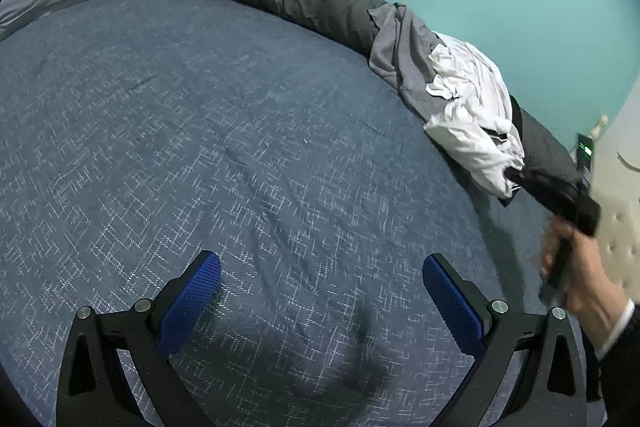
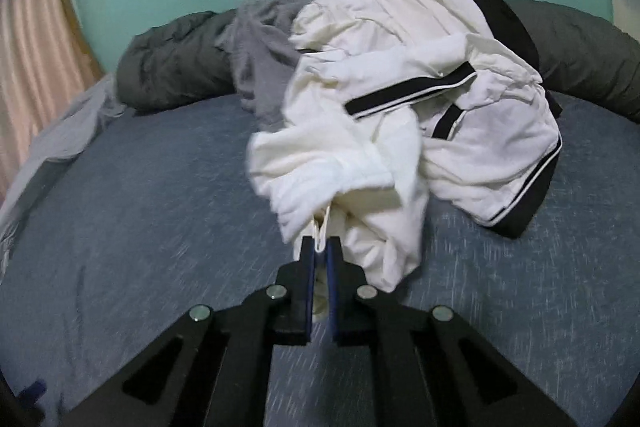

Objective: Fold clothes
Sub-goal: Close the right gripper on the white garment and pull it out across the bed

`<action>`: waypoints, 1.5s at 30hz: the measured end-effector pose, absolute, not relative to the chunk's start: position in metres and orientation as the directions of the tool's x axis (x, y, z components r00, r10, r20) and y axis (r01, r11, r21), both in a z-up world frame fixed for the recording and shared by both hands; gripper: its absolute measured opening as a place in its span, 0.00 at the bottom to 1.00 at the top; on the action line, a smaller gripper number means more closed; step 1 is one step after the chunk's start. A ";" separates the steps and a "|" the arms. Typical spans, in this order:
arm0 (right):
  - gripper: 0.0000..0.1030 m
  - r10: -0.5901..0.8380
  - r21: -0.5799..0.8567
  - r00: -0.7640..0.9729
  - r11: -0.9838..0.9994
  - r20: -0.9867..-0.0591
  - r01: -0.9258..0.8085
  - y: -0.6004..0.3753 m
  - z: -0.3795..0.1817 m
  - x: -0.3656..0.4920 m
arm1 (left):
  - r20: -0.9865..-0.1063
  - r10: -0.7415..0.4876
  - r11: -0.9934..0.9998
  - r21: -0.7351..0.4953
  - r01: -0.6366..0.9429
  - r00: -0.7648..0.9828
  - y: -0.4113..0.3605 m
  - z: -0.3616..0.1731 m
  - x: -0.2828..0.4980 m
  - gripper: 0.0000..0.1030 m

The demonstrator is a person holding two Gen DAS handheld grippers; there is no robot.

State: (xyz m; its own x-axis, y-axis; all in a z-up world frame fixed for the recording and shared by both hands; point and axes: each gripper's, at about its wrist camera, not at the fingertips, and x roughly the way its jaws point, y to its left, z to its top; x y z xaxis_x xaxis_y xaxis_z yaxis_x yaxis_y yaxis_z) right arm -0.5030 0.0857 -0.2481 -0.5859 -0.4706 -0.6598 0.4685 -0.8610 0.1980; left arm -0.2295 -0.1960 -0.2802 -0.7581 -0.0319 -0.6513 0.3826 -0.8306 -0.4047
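Cloth heaped at the bed's far edge: from the left wrist, the white garment lies over a grey one; the left tool hovers wide open, empty. From the right wrist, the right tool pinches a white fold. Soft, light, floppy; probably better gripped at a hem or trimmed edge.

Black angular frames with round silver screws and blue textured pads are seen on both grippers; a dark sleeve, seemingly white-cuffed, is worn.
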 end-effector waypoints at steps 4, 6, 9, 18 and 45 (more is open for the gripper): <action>0.05 -0.538 0.245 -0.547 -0.820 -0.642 0.518 0.111 -0.237 -0.452 | -0.644 -0.024 -0.824 -0.420 0.380 -0.765 -0.194 -0.276 -0.226 1.00; 0.05 -0.568 0.283 -0.523 -0.802 -0.635 0.527 0.123 -0.232 -0.425 | -0.638 -0.025 -0.828 -0.418 0.374 -0.769 -0.192 -0.273 -0.224 1.00; 0.05 -0.605 0.336 -0.485 -0.777 -0.632 0.532 0.148 -0.228 -0.376 | -0.633 -0.015 -0.832 -0.421 0.361 -0.774 -0.187 -0.271 -0.222 1.00; 0.08 -0.550 0.339 -0.485 -0.822 -0.680 0.458 0.204 -0.235 -0.318 | -0.628 -0.007 -0.843 -0.415 0.343 -0.778 -0.181 -0.268 -0.221 1.00; 0.01 -0.467 0.265 -0.415 -0.849 -0.781 0.457 0.143 -0.270 -0.329 | -0.634 -0.009 -0.849 -0.403 0.340 -0.774 -0.181 -0.264 -0.206 1.00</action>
State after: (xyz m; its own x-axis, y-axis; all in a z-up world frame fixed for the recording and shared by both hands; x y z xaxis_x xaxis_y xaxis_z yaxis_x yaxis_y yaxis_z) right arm -0.3295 0.1433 -0.2696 -0.4149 -0.4668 -0.7810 0.4571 -0.8491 0.2647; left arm -0.2065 -0.1807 -0.2636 -0.7736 -0.0090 -0.6336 0.3403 -0.8494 -0.4034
